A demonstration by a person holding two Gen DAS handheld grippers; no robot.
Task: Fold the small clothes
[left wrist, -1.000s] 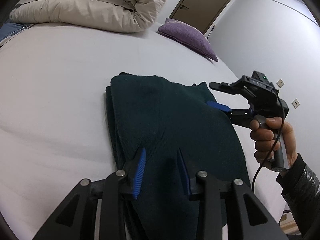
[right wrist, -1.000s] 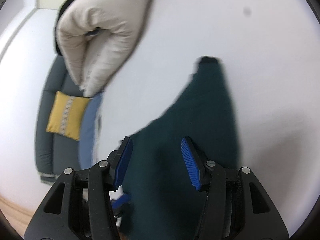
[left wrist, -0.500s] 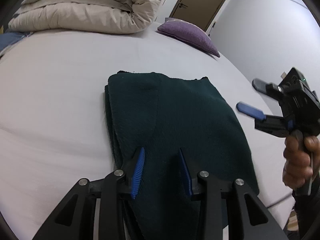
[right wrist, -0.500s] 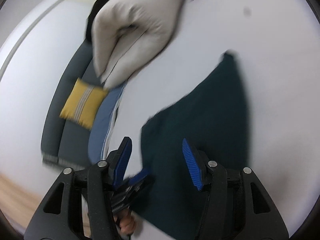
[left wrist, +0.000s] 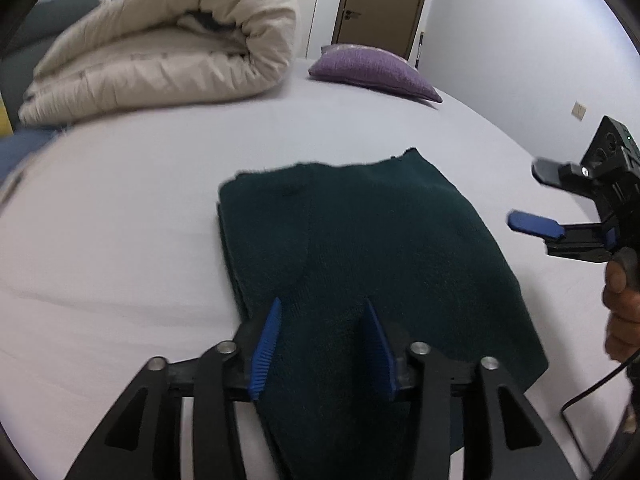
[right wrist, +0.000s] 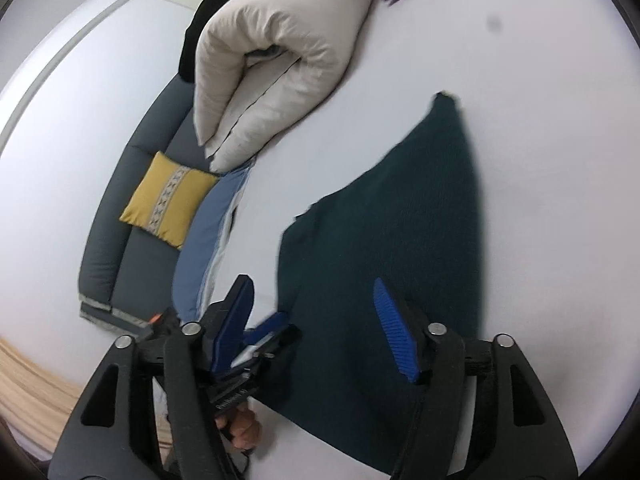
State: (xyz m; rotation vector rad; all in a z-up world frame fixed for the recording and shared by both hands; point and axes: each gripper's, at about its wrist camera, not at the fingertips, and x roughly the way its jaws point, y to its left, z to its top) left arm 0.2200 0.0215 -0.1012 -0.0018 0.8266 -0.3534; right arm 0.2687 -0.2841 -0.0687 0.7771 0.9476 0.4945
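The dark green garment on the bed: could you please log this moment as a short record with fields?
garment: dark green garment, folded, flat on the bed
left tool: over the garment's near edge, jaws opening, nothing pinched
right tool: off the garment's right side, jaws opening, empty
background: rolled beige duvet, purple pillow
beside bed: yellow cushion on a grey sofa

We see one dark green knitted garment (left wrist: 372, 248) lying flat on the pale bed sheet — folded into a rough rectangle, its layered edges stacked along the left side in the left wrist view. It fills the centre and lower middle of that frame. In the right wrist view it (right wrist: 400, 240) runs diagonally — lower centre to upper right.
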